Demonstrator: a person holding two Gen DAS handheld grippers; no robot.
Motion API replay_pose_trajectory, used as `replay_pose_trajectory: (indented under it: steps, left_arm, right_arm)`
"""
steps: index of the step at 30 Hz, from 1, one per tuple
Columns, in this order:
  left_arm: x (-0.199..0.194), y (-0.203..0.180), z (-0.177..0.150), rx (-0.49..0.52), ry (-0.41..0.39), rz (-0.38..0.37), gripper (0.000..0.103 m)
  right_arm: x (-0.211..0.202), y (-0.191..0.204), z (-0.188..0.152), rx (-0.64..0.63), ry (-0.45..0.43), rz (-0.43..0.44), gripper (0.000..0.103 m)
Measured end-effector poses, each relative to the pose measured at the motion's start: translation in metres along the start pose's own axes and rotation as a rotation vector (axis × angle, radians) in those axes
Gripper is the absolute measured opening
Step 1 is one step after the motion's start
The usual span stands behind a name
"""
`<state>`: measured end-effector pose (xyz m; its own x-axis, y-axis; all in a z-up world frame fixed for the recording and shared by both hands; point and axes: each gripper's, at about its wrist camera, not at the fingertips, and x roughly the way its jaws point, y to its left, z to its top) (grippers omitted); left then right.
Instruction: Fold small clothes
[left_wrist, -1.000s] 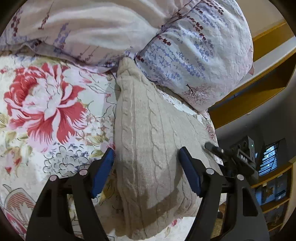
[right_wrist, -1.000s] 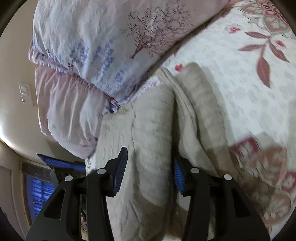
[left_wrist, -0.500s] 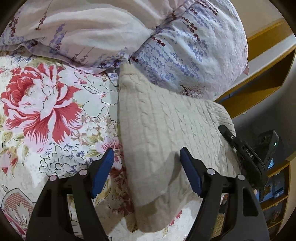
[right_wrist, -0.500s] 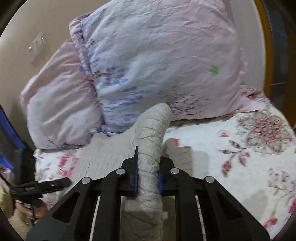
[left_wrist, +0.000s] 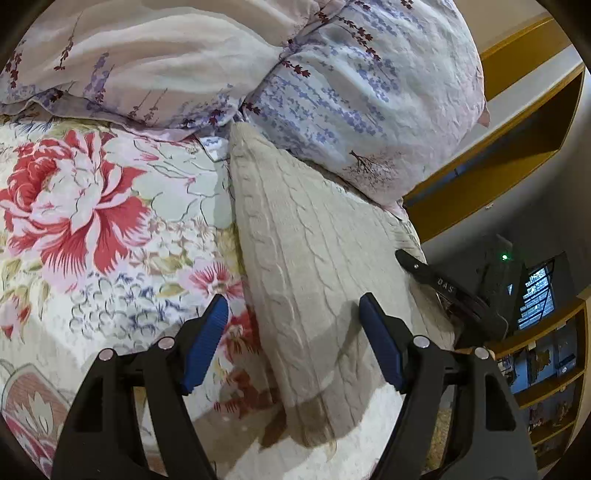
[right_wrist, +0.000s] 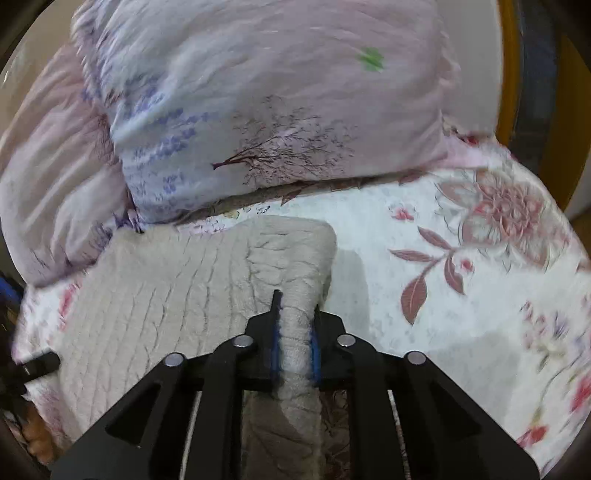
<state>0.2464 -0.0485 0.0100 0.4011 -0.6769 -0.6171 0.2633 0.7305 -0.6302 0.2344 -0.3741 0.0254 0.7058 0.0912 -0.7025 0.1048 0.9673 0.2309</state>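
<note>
We see the right gripper (right_wrist: 293, 341) with its jaws clamped on a bunched fold of the beige cable-knit sweater (right_wrist: 177, 291), while the left gripper (left_wrist: 291, 343) has its jaws wide apart above the same sweater (left_wrist: 314, 258), gripping nothing. The sweater lies spread on the floral bedsheet (left_wrist: 92, 221), its far edge tucked against the lavender-print pillows (right_wrist: 258, 110). In the left wrist view, we see wooden shelves (left_wrist: 546, 373) beyond the bed's edge

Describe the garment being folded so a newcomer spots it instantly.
On the floral bedsheet, just below the lavender-print pillows, lies a beige cable-knit sweater. It is the only plain, unprinted textile there, and the right hand-held gripper pinches one edge.
</note>
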Motion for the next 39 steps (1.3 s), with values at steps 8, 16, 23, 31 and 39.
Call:
replay_pose_trajectory:
  steps: [8, 16, 23, 31, 39]
  left_arm:
    - [-0.013, 0.009, -0.015, -0.074, 0.018, -0.043, 0.073]
    - [-0.018, 0.001, -0.028, -0.054, 0.043, -0.043, 0.073]
    - [-0.016, 0.000, -0.036, -0.057, 0.062, -0.025, 0.068]
    - [-0.014, -0.009, -0.043, 0.010, 0.086, -0.014, 0.021]
    - [-0.018, -0.007, -0.054, 0.034, 0.070, -0.003, 0.013]
  right_arm:
    - [-0.070, -0.046, -0.014, 0.203, -0.070, 0.166, 0.059]
    - [-0.092, -0.046, -0.048, 0.209, -0.023, 0.274, 0.052]
    - [-0.089, -0.032, -0.070, 0.167, 0.029, 0.309, 0.035]
    - [-0.117, -0.012, -0.072, 0.047, -0.089, 0.270, 0.008]
    - [-0.095, -0.023, -0.094, 0.024, -0.021, 0.082, 0.008]
